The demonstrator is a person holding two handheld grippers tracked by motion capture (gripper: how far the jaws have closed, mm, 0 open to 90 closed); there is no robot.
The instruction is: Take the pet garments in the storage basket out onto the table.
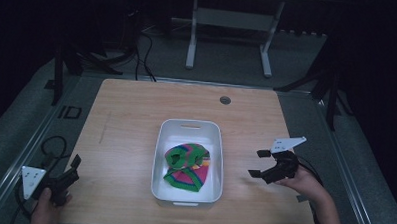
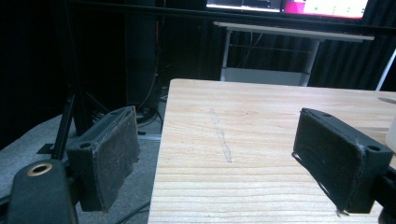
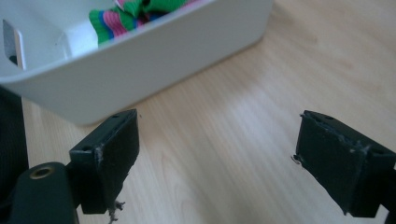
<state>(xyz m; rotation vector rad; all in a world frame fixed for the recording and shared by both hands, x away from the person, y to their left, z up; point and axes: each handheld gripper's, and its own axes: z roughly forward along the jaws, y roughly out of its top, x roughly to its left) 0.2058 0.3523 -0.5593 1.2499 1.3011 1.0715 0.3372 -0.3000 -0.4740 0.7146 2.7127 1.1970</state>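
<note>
Lying bunched in the near half of the white bin (image 1: 215,142), long axis running near to far, the striped cloth (image 1: 187,166) just left of the right gripper (image 1: 258,163), jaws spread and empty, the equally spread left gripper (image 1: 74,168) much farther off.

High view: overhead, facing forward across the whole desk (image 1: 126,109). Left gripper view: low, close, along the desk's left edge. Right gripper view: close to the white bin (image 3: 154,56), shared with high view.

No readable text or labels anywhere
</note>
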